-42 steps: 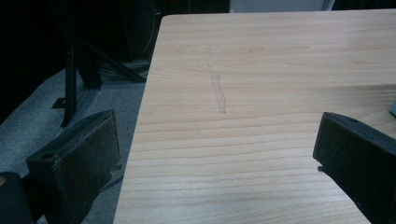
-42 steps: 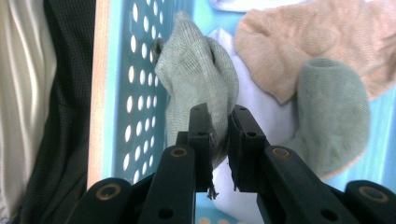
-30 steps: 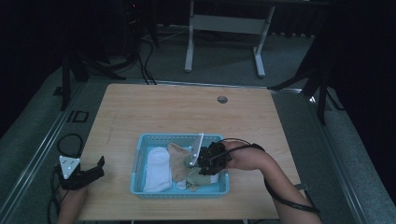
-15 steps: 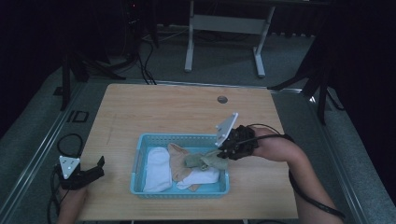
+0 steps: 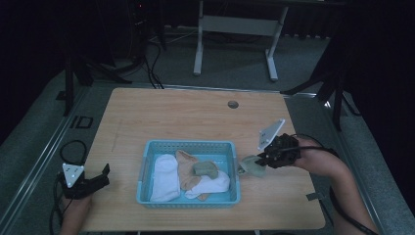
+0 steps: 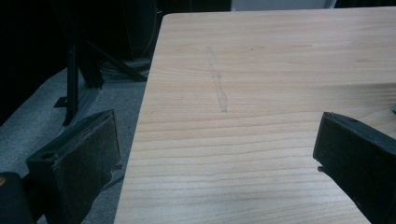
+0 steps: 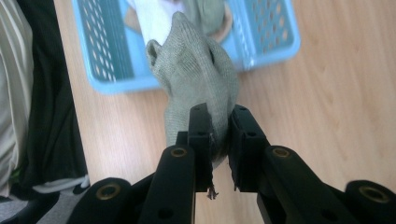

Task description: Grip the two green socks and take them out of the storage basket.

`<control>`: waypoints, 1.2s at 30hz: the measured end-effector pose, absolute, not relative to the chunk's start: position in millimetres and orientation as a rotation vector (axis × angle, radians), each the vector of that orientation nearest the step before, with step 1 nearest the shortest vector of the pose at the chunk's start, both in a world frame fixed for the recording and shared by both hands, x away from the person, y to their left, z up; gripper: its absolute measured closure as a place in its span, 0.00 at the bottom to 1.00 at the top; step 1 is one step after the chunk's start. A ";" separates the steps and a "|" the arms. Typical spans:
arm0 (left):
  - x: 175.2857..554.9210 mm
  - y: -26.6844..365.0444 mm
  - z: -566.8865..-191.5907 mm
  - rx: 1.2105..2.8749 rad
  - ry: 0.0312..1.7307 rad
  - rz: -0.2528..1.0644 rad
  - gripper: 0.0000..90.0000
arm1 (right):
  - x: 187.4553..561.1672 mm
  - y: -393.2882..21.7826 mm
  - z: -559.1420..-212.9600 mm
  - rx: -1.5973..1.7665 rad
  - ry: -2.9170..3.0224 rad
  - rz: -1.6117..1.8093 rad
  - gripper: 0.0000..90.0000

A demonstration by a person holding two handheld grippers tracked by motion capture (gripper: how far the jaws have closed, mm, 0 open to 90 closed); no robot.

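While its jaws pinch the grey-green sock (image 7: 198, 70) to lift it clear of the blue basket (image 5: 147, 161), the right gripper (image 5: 266, 159) hangs over the worktop (image 5: 195, 117); the left gripper (image 5: 100, 177) waits, jaws spread.

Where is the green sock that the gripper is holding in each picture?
High view: green sock hangs right of the blue basket, pinched by the right gripper.
Right gripper view: centre, sock between the jaws, basket behind.
Left gripper view: no sock, bare table.
Shared landmark: the blue basket.

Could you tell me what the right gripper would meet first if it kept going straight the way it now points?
Probably the blue basket: the right gripper, its jaws shut on a grey-green sock, points at the basket's near wall, though depth is unclear.
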State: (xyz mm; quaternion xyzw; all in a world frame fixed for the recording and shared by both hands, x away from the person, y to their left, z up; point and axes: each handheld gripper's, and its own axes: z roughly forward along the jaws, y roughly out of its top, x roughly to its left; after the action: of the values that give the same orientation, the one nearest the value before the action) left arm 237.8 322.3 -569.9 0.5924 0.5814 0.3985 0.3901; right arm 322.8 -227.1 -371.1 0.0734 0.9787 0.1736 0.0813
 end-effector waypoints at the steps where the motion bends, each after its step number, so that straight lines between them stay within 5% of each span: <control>1: 237.8 322.2 -570.0 1.505 1.478 1.011 0.00 | 323.1 -231.5 -374.8 0.230 2.926 0.512 0.89; 24: 237.9 322.2 -569.8 1.513 1.480 1.014 0.00 | 332.7 -279.3 -484.7 0.504 3.061 0.427 0.89; 36: 238.0 322.1 -569.8 1.515 1.482 1.014 0.00 | 337.2 -281.6 -505.7 0.560 3.087 0.379 0.84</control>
State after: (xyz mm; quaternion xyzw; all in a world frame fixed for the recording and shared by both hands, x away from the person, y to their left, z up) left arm 238.0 322.1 -569.8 0.5948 0.5820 0.3983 0.3857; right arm 337.2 -281.6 -505.7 0.1771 0.9768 0.1199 -0.0092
